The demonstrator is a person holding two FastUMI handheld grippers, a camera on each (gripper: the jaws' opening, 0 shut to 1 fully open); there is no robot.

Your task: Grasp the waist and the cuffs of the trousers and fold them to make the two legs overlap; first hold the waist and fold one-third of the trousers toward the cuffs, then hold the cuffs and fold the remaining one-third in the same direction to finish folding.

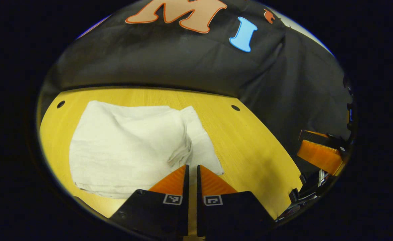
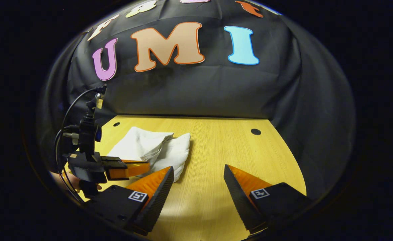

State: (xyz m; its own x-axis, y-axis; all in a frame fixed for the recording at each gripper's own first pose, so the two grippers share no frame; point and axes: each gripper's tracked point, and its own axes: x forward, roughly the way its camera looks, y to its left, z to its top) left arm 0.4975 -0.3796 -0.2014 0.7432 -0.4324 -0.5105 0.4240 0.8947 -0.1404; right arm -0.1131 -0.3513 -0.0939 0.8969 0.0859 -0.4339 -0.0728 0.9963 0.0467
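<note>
White trousers [image 1: 126, 144] lie folded into a thick bundle on the wooden table [image 1: 256, 140], with one layer sticking out on the right side. My left gripper [image 1: 192, 166] is shut, its tips just above the bundle's near right corner, and I see no cloth pinched between them. In the right gripper view the trousers [image 2: 156, 149] lie at the left of the table [image 2: 216, 144], with the left gripper [image 2: 146, 166] low beside them. My right gripper [image 2: 199, 170] is open over bare wood to the right of the bundle, holding nothing.
The booth's black cloth wall rises right behind the table. Small dark holes [image 2: 256, 131] mark the tabletop's far corners. The right gripper [image 1: 320, 154] shows at the right edge of the left gripper view. A cable loops above the left gripper's body [image 2: 82, 134].
</note>
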